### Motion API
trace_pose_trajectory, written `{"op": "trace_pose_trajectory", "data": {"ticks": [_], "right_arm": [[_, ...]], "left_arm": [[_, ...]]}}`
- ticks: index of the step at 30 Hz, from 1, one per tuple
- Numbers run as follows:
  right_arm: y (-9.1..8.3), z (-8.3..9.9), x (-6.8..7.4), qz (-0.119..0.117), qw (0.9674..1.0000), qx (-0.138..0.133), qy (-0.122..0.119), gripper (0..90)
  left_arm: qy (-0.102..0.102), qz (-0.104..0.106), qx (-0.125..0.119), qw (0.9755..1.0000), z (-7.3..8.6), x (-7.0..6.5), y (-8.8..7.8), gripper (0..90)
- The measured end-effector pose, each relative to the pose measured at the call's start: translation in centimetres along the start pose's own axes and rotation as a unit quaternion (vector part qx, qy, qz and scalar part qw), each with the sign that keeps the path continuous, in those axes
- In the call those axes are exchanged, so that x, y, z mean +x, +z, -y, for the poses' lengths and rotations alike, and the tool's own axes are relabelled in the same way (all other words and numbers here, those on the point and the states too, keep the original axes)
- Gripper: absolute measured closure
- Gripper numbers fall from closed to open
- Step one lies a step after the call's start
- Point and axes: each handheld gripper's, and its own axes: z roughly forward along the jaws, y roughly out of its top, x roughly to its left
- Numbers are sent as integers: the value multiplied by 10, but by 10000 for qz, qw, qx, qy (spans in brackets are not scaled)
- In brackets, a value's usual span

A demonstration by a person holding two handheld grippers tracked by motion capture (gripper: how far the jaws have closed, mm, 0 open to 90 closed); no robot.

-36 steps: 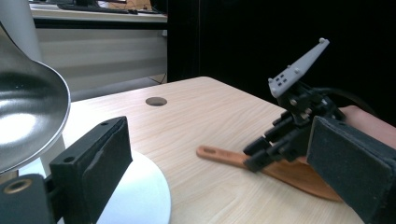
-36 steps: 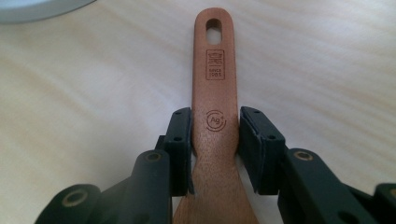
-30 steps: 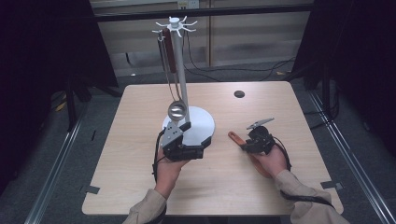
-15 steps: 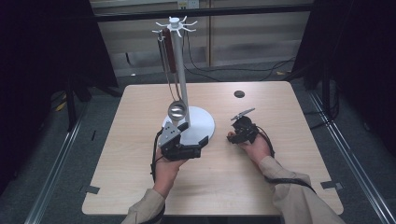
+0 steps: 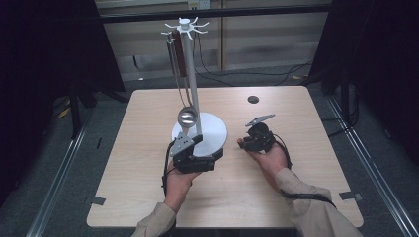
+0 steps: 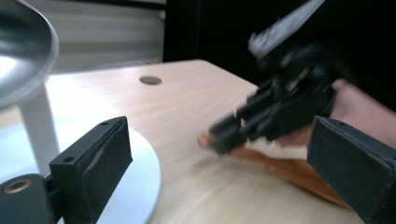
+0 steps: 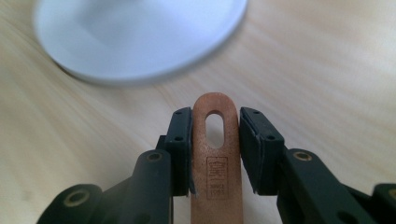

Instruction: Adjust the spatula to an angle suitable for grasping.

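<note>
Right gripper view: wooden handle (image 7: 217, 158) sits between both fingers (image 7: 182, 144).

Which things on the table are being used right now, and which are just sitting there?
In use:
- wooden handle, between the right gripper jaws, which have just been closing on it
- stand, its white base beside the open left gripper

Just there:
- ladle, hanging on the stand
- dark round spot in the table
</note>
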Motion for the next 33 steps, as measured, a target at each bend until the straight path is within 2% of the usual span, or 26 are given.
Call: {"op": "trace_pose_trajectory", "data": {"ticks": [1, 3, 4, 5, 6, 7, 8, 9, 11, 13, 15, 16, 17, 18, 21, 22, 25, 30, 33], "right_arm": [[-7, -2, 2, -48, 9998, -182, 25, 667], [-19, -6, 4, -213, 9983, -543, 90, 667], [-28, -7, 7, -328, 9962, -799, 135, 667], [-33, -8, 9, -362, 9949, -927, 145, 667], [-40, -8, 12, -397, 9931, -1094, 147, 667], [-50, -7, 17, -448, 9895, -1363, 149, 667], [-56, -6, 20, -444, 9874, -1513, 162, 667], [-60, -6, 21, -469, 9855, -1624, 171, 667], [-68, -5, 23, -518, 9814, -1840, 166, 667], [-75, -4, 26, -513, 9776, -2034, 153, 667], [-81, -3, 29, -567, 9742, -2178, 168, 667], [-82, -3, 31, -581, 9738, -2188, 194, 667], [-83, -3, 32, -602, 9726, -2237, 178, 667], [-85, -3, 34, -603, 9711, -2304, 172, 667], [-88, -5, 39, -607, 9691, -2389, 81, 667], [-89, -5, 40, -598, 9683, -2423, 96, 667], [-92, -6, 43, -667, 9638, -2581, 103, 667], [-93, -9, 48, -703, 9615, -2658, 27, 667], [-94, -9, 50, -679, 9598, -2723, 1, 666]], "left_arm": [[-111, 35, -67, 9999, 1, -2, 2, 62], [-257, 179, 42, 9995, 3, -4, 6, 62], [-226, 153, 134, 9995, 3, -4, 8, 61], [-253, 222, 164, 9993, 4, -6, 11, 56], [-403, 325, 248, 9984, 5, -10, 17, 55], [-517, 312, 291, 9978, 5, -12, 20, 54], [-577, 346, 256, 9974, 5, -14, 21, 54], [-554, 499, 235, 9969, 6, -14, 23, 51], [-569, 475, 294, 9968, 4, -20, 28, 47], [-651, 580, 180, 9960, 2, -24, 32, 85], [-646, 552, 131, 9963, 1, -27, 35, 161], [-684, 545, 132, 9961, 0, -28, 35, 193], [-680, 701, 103, 9952, 0, -28, 37, 245], [-648, 707, 97, 9953, 0, -30, 38, 297], [-611, 827, 117, 9946, 0, -34, 42, 373], [-581, 792, 126, 9951, -1, -35, 41, 383], [-574, 835, 83, 9948, -2, -37, 41, 442], [-525, 799, 29, 9954, -6, -35, 39, 564], [-521, 789, 19, 9955, -8, -35, 39, 604]]}}
